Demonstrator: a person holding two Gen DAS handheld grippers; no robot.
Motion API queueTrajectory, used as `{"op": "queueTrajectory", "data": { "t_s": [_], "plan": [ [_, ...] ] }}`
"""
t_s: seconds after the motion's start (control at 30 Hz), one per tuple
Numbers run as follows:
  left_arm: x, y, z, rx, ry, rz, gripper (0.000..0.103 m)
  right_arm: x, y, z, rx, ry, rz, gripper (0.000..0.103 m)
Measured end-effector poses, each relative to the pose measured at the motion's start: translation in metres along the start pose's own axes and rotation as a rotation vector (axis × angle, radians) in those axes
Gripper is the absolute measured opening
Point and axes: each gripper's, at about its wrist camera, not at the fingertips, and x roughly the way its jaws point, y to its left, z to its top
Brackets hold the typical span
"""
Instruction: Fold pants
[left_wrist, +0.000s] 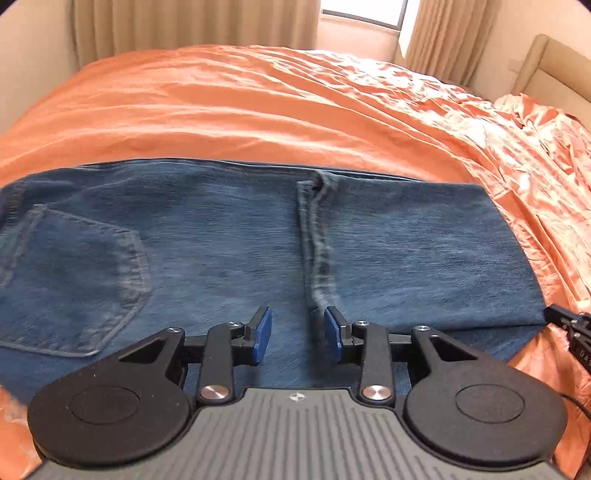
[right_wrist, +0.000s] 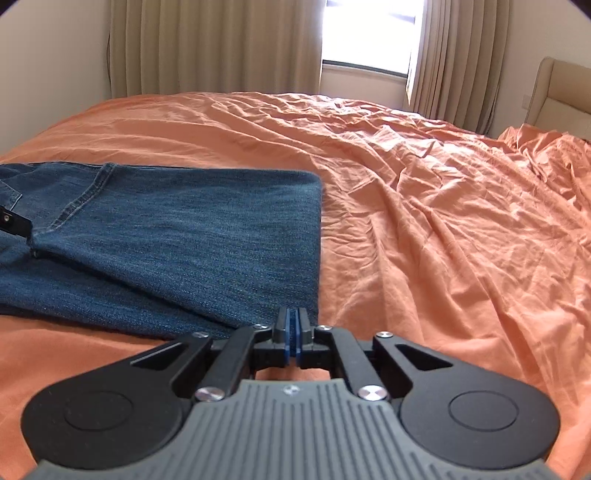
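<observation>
Blue jeans (left_wrist: 221, 240) lie folded flat on the orange bedsheet (left_wrist: 258, 110), with a back pocket (left_wrist: 74, 277) at the left and the leg hems (left_wrist: 317, 240) running down the middle. My left gripper (left_wrist: 298, 332) hovers over the denim, jaws open on either side of the hem line, the pads not pressing anything. In the right wrist view the jeans (right_wrist: 184, 240) end in a folded edge. My right gripper (right_wrist: 293, 332) is shut at that fold's near corner, no cloth visible between its pads. Its tip (left_wrist: 569, 325) shows at the jeans' right corner.
The wrinkled orange sheet (right_wrist: 443, 221) covers the whole bed to the right and beyond the jeans. Beige curtains (right_wrist: 221, 44) and a bright window (right_wrist: 369, 33) stand behind the bed. A beige padded headboard (right_wrist: 561, 92) is at the far right.
</observation>
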Motion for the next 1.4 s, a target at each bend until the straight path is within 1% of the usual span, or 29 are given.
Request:
{"op": "queueTrajectory", "data": {
  "t_s": [0.1, 0.23, 0.4, 0.53, 0.6, 0.67, 0.73, 0.83, 0.87, 0.93, 1.03, 1.17, 1.23, 1.3, 1.4],
  "plan": [
    [-0.03, 0.028, -0.006, -0.065, -0.04, 0.007, 0.04, -0.016, 0.009, 0.007, -0.041, -0.054, 0.036, 0.0],
    [-0.065, 0.075, -0.011, -0.2, -0.098, 0.047, 0.04, -0.028, 0.03, 0.025, -0.066, -0.052, 0.103, 0.0],
    [-0.101, 0.159, -0.028, -0.455, -0.18, 0.081, 0.041, -0.031, 0.071, 0.054, -0.103, -0.053, 0.214, 0.009],
    [-0.112, 0.222, -0.049, -0.646, -0.21, 0.095, 0.042, -0.023, 0.111, 0.073, -0.167, -0.037, 0.248, 0.013],
    [-0.112, 0.249, -0.061, -0.741, -0.227, 0.083, 0.042, -0.016, 0.131, 0.08, -0.186, -0.019, 0.271, 0.013],
    [-0.104, 0.276, -0.072, -0.849, -0.236, 0.033, 0.042, -0.003, 0.148, 0.087, -0.195, 0.007, 0.289, 0.013],
    [-0.094, 0.297, -0.081, -0.94, -0.241, -0.016, 0.042, 0.01, 0.163, 0.092, -0.202, 0.023, 0.279, 0.013],
    [-0.077, 0.318, -0.086, -1.034, -0.28, -0.078, 0.044, 0.027, 0.177, 0.097, -0.189, 0.052, 0.283, 0.013],
    [-0.072, 0.323, -0.086, -1.055, -0.291, -0.098, 0.046, 0.031, 0.18, 0.099, -0.184, 0.059, 0.287, 0.013],
    [-0.058, 0.332, -0.085, -1.093, -0.306, -0.127, 0.046, 0.042, 0.184, 0.102, -0.184, 0.074, 0.286, 0.013],
    [-0.035, 0.341, -0.081, -1.123, -0.296, -0.125, 0.046, 0.055, 0.187, 0.104, -0.169, 0.1, 0.299, 0.013],
    [-0.015, 0.347, -0.072, -1.105, -0.289, -0.094, 0.047, 0.073, 0.187, 0.1, -0.149, 0.161, 0.333, 0.013],
    [-0.006, 0.349, -0.069, -1.094, -0.279, -0.084, 0.048, 0.082, 0.188, 0.092, -0.15, 0.194, 0.331, 0.013],
    [0.001, 0.35, -0.064, -1.078, -0.265, -0.067, 0.047, 0.086, 0.187, 0.088, -0.133, 0.208, 0.333, 0.013],
    [0.007, 0.346, -0.054, -1.041, -0.245, -0.007, 0.043, 0.094, 0.189, 0.087, -0.115, 0.235, 0.327, 0.013]
  ]
}}
